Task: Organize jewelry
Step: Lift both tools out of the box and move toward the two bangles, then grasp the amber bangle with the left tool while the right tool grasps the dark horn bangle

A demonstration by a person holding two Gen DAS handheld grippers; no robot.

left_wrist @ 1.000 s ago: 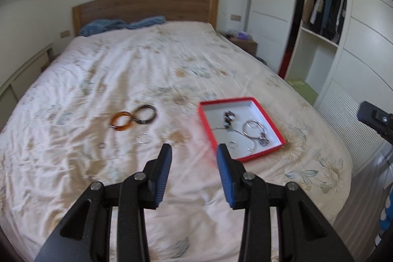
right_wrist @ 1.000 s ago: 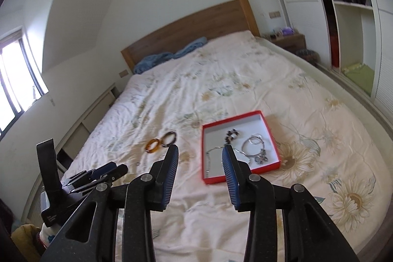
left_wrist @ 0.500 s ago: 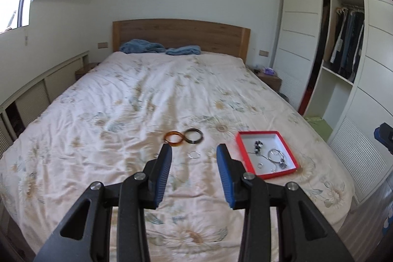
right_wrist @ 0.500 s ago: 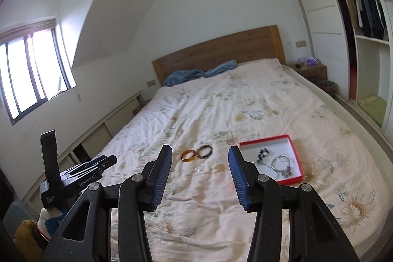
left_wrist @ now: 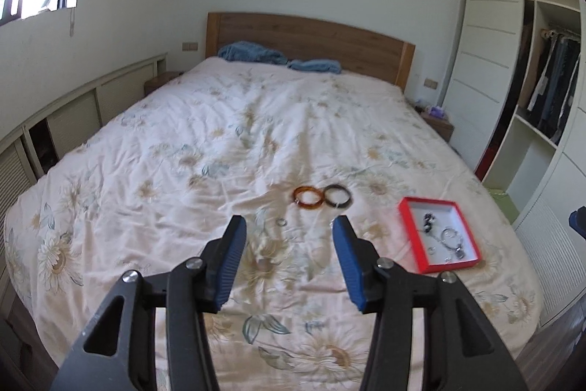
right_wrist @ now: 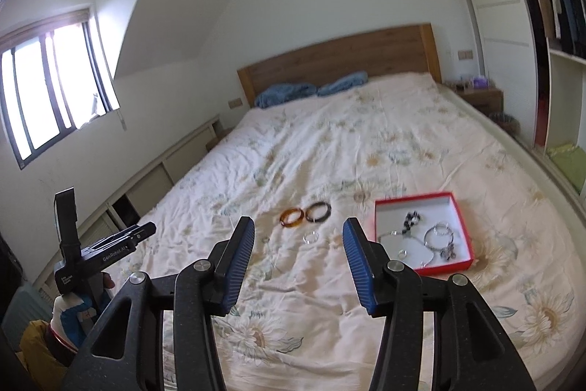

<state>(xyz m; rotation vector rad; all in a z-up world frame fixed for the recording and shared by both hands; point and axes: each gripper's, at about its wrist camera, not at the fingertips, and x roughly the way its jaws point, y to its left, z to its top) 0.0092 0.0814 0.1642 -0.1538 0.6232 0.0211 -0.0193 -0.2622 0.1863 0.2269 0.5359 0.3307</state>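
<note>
**Mia:** Both hand-held grippers have pulled back from the bed (left_wrist: 205,149), so it looks farther off than before.

**Ben:** Holding anything?

**Mia:** No. The left hand-held gripper (left_wrist: 289,226) is spreading wider, with nothing inside. The right hand-held gripper (right_wrist: 298,228) is spread and empty too.

**Ben:** What's done?

**Mia:** The red box (right_wrist: 462,226) holds some jewelry. Still on the bed: the orange bracelet (left_wrist: 308,197), the dark bracelet (left_wrist: 337,195), and little rings (right_wrist: 311,237).

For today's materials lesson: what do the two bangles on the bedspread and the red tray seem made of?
Amber bangle: glossy translucent resin or glass, judging by its glow. Dark bangle: polished stone or plastic, opaque with sheen. Red tray: probably matte cardboard, thin straight walls.
</note>
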